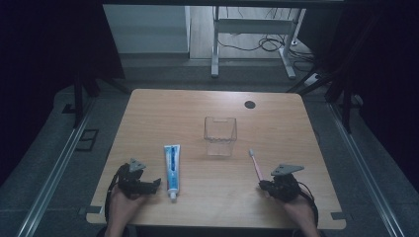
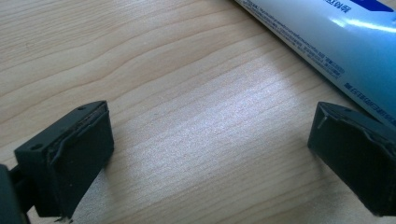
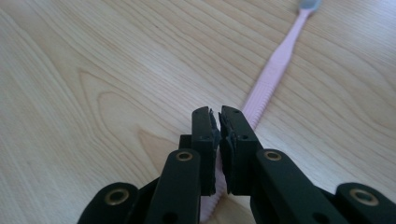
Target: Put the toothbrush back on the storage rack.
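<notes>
A blue and white toothpaste tube lies on the wooden table, cap toward the near edge. Just left of its cap end my left gripper rests low on the table. In the left gripper view its jaws stand wide apart, my left gripper holding nothing, and the tube crosses the upper right. A pink toothbrush lies right of centre, bristles away from me. My right gripper sits over its near handle end. My right gripper has its jaws pressed together above the handle, which runs on beneath them.
A clear plastic cup stands upright at the table's middle, between the tube and the toothbrush. A small black disc marks the far right of the tabletop. Grey floor and a desk frame lie beyond the table.
</notes>
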Tool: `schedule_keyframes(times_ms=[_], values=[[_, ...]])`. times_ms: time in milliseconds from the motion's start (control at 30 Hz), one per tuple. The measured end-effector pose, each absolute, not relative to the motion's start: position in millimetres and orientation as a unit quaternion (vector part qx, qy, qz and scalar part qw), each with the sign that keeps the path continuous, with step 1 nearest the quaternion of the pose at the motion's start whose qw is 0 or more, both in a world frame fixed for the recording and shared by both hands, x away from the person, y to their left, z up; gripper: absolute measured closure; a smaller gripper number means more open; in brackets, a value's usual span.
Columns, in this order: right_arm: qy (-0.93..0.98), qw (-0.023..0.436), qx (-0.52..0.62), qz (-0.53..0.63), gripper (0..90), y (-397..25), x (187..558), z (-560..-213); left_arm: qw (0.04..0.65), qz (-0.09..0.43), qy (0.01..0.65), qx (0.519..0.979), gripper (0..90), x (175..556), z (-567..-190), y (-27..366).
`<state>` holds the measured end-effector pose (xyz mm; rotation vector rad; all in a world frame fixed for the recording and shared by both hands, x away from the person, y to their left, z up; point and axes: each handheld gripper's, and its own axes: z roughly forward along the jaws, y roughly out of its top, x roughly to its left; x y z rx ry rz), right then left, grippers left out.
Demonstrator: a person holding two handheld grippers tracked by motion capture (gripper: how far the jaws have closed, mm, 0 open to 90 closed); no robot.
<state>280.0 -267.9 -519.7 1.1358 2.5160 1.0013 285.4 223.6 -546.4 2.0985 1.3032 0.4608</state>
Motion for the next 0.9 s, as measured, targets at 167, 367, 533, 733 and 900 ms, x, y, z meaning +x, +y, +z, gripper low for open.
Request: schedule_keyframes(times_ms=[167,367,533,733,900], values=[[0.851,0.113,0.392,0.33,82.5,-276.9,282.1,-518.6,0.309,0.175,0.493,0.794,0.3,285.4,-546.4,223.6],[0.849,0.126,0.402,0.318,82.2,-291.3,286.3,-517.1,0.309,0.175,0.493,0.794,0.2,285.4,-546.4,223.6],[0.848,0.125,0.405,0.317,81.0,-294.2,287.7,-516.8,0.309,0.175,0.493,0.794,0.3,285.4,-546.4,223.6],[0.85,0.124,0.405,0.314,75.1,-294.6,289.0,-509.9,0.309,0.174,0.493,0.794,0.2,285.4,-546.4,223.6],[0.853,0.119,0.413,0.295,69.9,-297.6,295.0,-499.5,0.31,0.174,0.494,0.794,0.2,285.3,-546.4,223.4]])
